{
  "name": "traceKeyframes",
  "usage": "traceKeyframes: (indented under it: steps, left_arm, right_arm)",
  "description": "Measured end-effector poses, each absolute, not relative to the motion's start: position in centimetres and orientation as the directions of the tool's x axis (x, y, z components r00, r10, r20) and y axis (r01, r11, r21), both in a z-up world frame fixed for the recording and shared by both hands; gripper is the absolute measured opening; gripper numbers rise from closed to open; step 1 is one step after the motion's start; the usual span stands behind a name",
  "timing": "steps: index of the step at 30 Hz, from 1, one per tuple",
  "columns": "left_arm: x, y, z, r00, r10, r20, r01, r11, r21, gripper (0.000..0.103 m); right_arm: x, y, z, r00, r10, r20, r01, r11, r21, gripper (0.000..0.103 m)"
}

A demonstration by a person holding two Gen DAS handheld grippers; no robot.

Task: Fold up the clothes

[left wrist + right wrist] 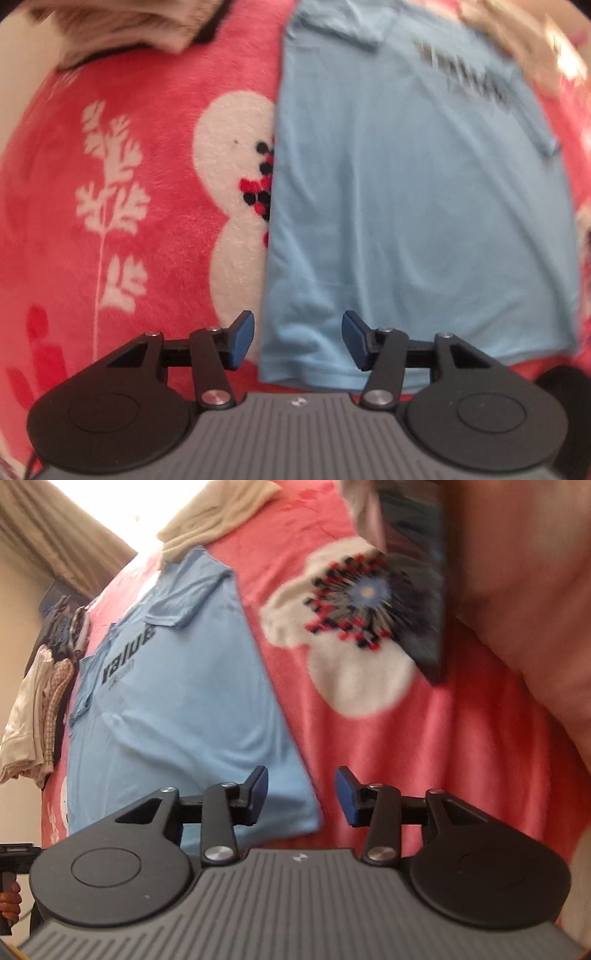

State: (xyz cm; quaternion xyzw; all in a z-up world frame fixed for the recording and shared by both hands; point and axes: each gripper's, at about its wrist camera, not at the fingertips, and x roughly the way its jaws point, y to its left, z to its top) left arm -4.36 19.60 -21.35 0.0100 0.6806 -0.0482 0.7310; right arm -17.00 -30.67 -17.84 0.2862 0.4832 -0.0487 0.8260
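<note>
A light blue T-shirt (417, 206) with dark lettering lies flat on a pink snowman blanket (155, 122), its sleeves folded in so it forms a long rectangle. My left gripper (298, 339) is open and empty, just above the shirt's near left hem corner. The shirt also shows in the right wrist view (177, 701). My right gripper (301, 797) is open and empty, over the shirt's near right hem corner.
The blanket (424, 757) covers a bed. A beige cloth (214, 520) lies beyond the shirt's collar. A pile of clothes (40, 716) hangs at the bed's left edge. A dark patterned cloth (421, 602) and a pale cushion (524, 590) lie at the right.
</note>
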Motion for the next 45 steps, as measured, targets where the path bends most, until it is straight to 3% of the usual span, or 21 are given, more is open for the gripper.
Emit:
traceKeyframes:
  steps: [4, 7, 14, 24, 27, 29, 31, 35, 45]
  left_arm:
    - [-5.3, 18.2, -23.2, 0.001, 0.014, -1.000, 0.224, 0.974, 0.014, 0.057]
    - [-5.1, 19.4, -23.0, -0.014, -0.037, -0.999, 0.179, 0.983, -0.039, 0.058]
    - [-4.8, 21.6, -23.6, -0.035, -0.168, -0.985, 0.149, 0.974, -0.171, 0.064]
    - [-4.9, 20.8, -23.6, -0.058, -0.147, -0.987, 0.213, 0.964, -0.156, 0.063]
    - [-5.1, 20.5, -23.4, -0.050, -0.116, -0.992, 0.218, 0.968, -0.124, 0.057]
    - [-5.4, 20.3, -23.1, -0.036, -0.111, -0.993, 0.213, 0.970, -0.116, 0.045]
    - [-5.8, 20.2, -22.7, -0.005, -0.125, -0.992, 0.217, 0.968, -0.123, 0.034]
    - [-6.3, 21.1, -22.1, 0.027, -0.196, -0.980, 0.183, 0.965, -0.188, 0.012]
    - [-7.2, 24.5, -18.9, 0.155, -0.377, -0.913, 0.055, 0.926, -0.373, 0.009]
  right_arm:
    - [-15.0, -30.0, -19.0, 0.477, 0.199, -0.856, 0.315, 0.870, 0.378, 0.046]
    - [-14.8, -30.5, -20.3, 0.395, 0.197, -0.897, 0.373, 0.858, 0.353, 0.046]
    - [-14.1, -31.4, -21.3, 0.366, 0.353, -0.861, 0.395, 0.779, 0.488, 0.049]
    - [-14.3, -31.1, -21.6, 0.332, 0.402, -0.853, 0.379, 0.771, 0.511, 0.050]
    - [-14.7, -30.9, -21.6, 0.338, 0.399, -0.852, 0.368, 0.777, 0.510, 0.046]
    - [-14.9, -30.8, -21.5, 0.335, 0.397, -0.855, 0.361, 0.784, 0.505, 0.033]
    - [-15.1, -30.7, -21.4, 0.329, 0.401, -0.855, 0.360, 0.784, 0.506, 0.014]
    - [-15.7, -31.0, -21.2, 0.355, 0.407, -0.842, 0.374, 0.763, 0.527, 0.006]
    - [-15.8, -30.7, -17.9, 0.481, 0.429, -0.764, 0.377, 0.686, 0.623, 0.004]
